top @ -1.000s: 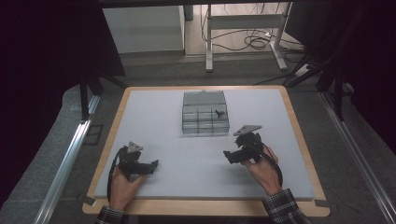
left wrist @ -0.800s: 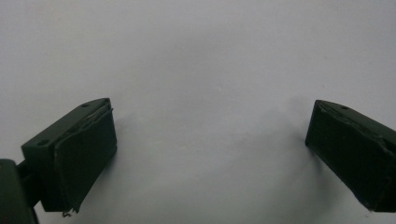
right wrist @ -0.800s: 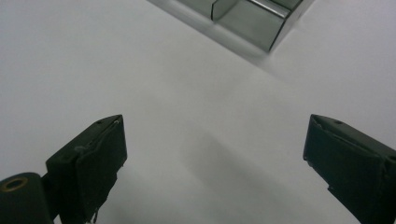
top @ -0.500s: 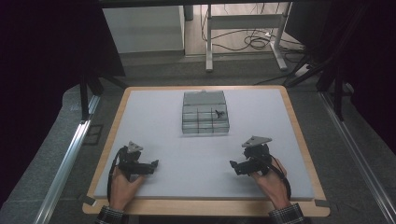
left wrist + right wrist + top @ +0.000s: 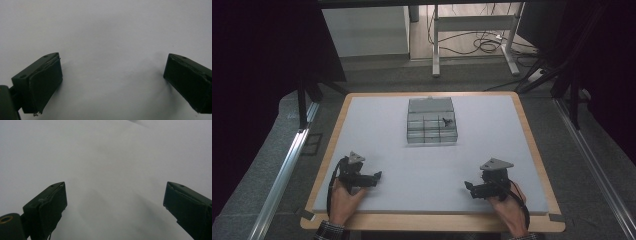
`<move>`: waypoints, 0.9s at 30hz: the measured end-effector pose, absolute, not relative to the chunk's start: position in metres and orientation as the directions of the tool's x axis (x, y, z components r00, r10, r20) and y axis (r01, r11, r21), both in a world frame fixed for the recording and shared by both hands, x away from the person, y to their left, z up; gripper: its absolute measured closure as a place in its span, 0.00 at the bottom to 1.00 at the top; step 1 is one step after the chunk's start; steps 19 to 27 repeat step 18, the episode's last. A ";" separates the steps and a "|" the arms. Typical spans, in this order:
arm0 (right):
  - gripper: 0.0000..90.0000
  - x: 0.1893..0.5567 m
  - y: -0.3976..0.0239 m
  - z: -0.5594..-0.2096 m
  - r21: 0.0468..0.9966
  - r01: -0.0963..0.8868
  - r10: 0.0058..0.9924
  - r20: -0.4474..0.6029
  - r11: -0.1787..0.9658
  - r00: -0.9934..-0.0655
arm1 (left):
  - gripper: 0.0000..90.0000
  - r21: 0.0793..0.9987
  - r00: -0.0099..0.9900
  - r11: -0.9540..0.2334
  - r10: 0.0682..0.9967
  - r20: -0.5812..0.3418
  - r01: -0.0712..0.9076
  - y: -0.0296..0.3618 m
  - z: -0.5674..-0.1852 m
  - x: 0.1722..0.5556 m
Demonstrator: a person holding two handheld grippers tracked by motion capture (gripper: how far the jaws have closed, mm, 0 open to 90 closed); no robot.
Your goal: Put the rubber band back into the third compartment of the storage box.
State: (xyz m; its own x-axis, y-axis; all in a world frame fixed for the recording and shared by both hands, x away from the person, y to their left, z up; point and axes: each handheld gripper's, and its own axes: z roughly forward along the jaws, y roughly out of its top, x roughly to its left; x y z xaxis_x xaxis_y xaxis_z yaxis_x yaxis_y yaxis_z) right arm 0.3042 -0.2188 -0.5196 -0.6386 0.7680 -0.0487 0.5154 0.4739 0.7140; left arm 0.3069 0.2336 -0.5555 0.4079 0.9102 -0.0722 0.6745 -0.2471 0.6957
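A clear plastic compartment box point(image 5: 431, 122) with its lid up stands at the table's far middle; a small dark part point(image 5: 445, 120) lies in one right-hand cell. My left gripper point(image 5: 377, 176) rests low on the white mat near the front left, jaws spread wide over bare mat point(image 5: 112, 75). My right gripper point(image 5: 468, 187) sits near the front right, pointing left, jaws likewise wide apart with nothing between them point(image 5: 113, 202). Both are far from the box.
The white mat point(image 5: 432, 165) covers a wooden-edged table point(image 5: 432, 222). Beyond the table's far edge are a desk frame point(image 5: 472, 35) and cables on the floor. A metal rail point(image 5: 277, 175) runs along the left side.
My right gripper has drawn back toward the front right edge of the table and turned to point left. The left gripper has stayed put.
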 end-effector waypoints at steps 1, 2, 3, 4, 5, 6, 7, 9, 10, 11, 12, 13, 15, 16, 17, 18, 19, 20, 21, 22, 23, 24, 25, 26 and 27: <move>0.06 0.302 -0.221 -0.522 0.717 0.514 0.769 -0.049 0.471 -0.637 | 0.02 0.696 0.408 -0.247 0.910 -0.072 0.674 0.234 -0.555 0.307; 0.06 0.301 -0.223 -0.523 0.720 0.511 0.771 -0.053 0.470 -0.635 | 0.02 0.696 0.408 -0.247 0.910 -0.072 0.674 0.234 -0.555 0.307; 0.06 0.299 -0.225 -0.526 0.723 0.510 0.775 -0.057 0.467 -0.629 | 0.02 0.696 0.408 -0.247 0.910 -0.072 0.674 0.234 -0.555 0.307; 0.06 0.298 -0.226 -0.528 0.724 0.512 0.779 -0.056 0.463 -0.624 | 0.02 0.696 0.408 -0.247 0.910 -0.072 0.674 0.234 -0.555 0.307; 0.06 0.297 -0.228 -0.531 0.722 0.517 0.782 -0.053 0.460 -0.621 | 0.02 0.696 0.408 -0.248 0.910 -0.072 0.674 0.234 -0.555 0.307; 0.05 0.296 -0.229 -0.533 0.720 0.519 0.783 -0.054 0.461 -0.620 | 0.02 0.696 0.408 -0.248 0.910 -0.072 0.674 0.234 -0.555 0.307; 0.06 0.296 -0.231 -0.534 0.726 0.518 0.784 -0.046 0.452 -0.620 | 0.02 0.696 0.408 -0.247 0.910 -0.072 0.674 0.234 -0.555 0.307; 0.05 0.295 -0.233 -0.534 0.732 0.517 0.790 -0.047 0.444 -0.612 | 0.02 0.696 0.408 -0.247 0.910 -0.072 0.674 0.234 -0.555 0.307; 0.05 0.294 -0.233 -0.535 0.728 0.522 0.792 -0.046 0.444 -0.609 | 0.02 0.696 0.408 -0.248 0.910 -0.071 0.674 0.234 -0.555 0.307; 0.05 0.294 -0.233 -0.535 0.730 0.521 0.793 -0.047 0.442 -0.607 | 0.02 0.696 0.408 -0.247 0.910 -0.072 0.674 0.234 -0.555 0.307; 0.05 0.294 -0.233 -0.535 0.731 0.521 0.795 -0.048 0.441 -0.605 | 0.02 0.696 0.408 -0.248 0.910 -0.071 0.674 0.234 -0.555 0.307; 0.05 0.294 -0.233 -0.535 0.733 0.521 0.796 -0.046 0.438 -0.604 | 0.02 0.696 0.408 -0.247 0.910 -0.072 0.674 0.234 -0.555 0.307; 0.05 0.293 -0.233 -0.536 0.737 0.519 0.796 -0.043 0.433 -0.603 | 0.02 0.696 0.408 -0.247 0.910 -0.072 0.675 0.233 -0.556 0.307; 0.05 0.293 -0.234 -0.536 0.737 0.517 0.796 -0.046 0.436 -0.604 | 0.02 0.694 0.409 -0.252 0.910 -0.068 0.674 0.233 -0.555 0.307; 0.05 0.293 -0.234 -0.536 0.738 0.516 0.795 -0.045 0.435 -0.605 | 0.02 0.696 0.408 -0.245 0.910 -0.074 0.675 0.234 -0.556 0.307; 0.05 0.293 -0.234 -0.536 0.740 0.514 0.794 -0.045 0.434 -0.606 | 0.02 0.696 0.408 -0.245 0.910 -0.074 0.675 0.234 -0.556 0.307; 0.05 0.293 -0.234 -0.536 0.740 0.514 0.794 -0.045 0.434 -0.606 | 0.02 0.696 0.408 -0.245 0.910 -0.074 0.675 0.234 -0.556 0.307; 0.05 0.293 -0.234 -0.536 0.740 0.514 0.794 -0.045 0.434 -0.606 | 0.02 0.696 0.408 -0.245 0.910 -0.074 0.675 0.234 -0.556 0.307; 0.05 0.293 -0.234 -0.536 0.740 0.514 0.794 -0.045 0.434 -0.606 | 0.02 0.696 0.408 -0.245 0.910 -0.074 0.675 0.234 -0.556 0.307; 0.05 0.293 -0.234 -0.536 0.740 0.514 0.794 -0.045 0.434 -0.606 | 0.02 0.696 0.408 -0.245 0.910 -0.074 0.675 0.234 -0.556 0.307; 0.05 0.293 -0.234 -0.536 0.740 0.514 0.794 -0.045 0.434 -0.606 | 0.02 0.696 0.408 -0.245 0.910 -0.074 0.675 0.234 -0.556 0.307; 0.05 0.293 -0.234 -0.536 0.740 0.514 0.794 -0.045 0.434 -0.606 | 0.02 0.696 0.408 -0.245 0.910 -0.074 0.675 0.234 -0.556 0.307; 0.05 0.293 -0.234 -0.536 0.740 0.514 0.794 -0.045 0.434 -0.606 | 0.02 0.696 0.408 -0.245 0.910 -0.074 0.675 0.234 -0.556 0.307; 0.05 0.293 -0.234 -0.536 0.740 0.514 0.794 -0.045 0.434 -0.606 | 0.02 0.696 0.408 -0.245 0.910 -0.074 0.675 0.234 -0.556 0.307; 0.05 0.293 -0.234 -0.536 0.740 0.514 0.794 -0.045 0.434 -0.606 | 0.02 0.696 0.408 -0.245 0.910 -0.074 0.675 0.234 -0.556 0.307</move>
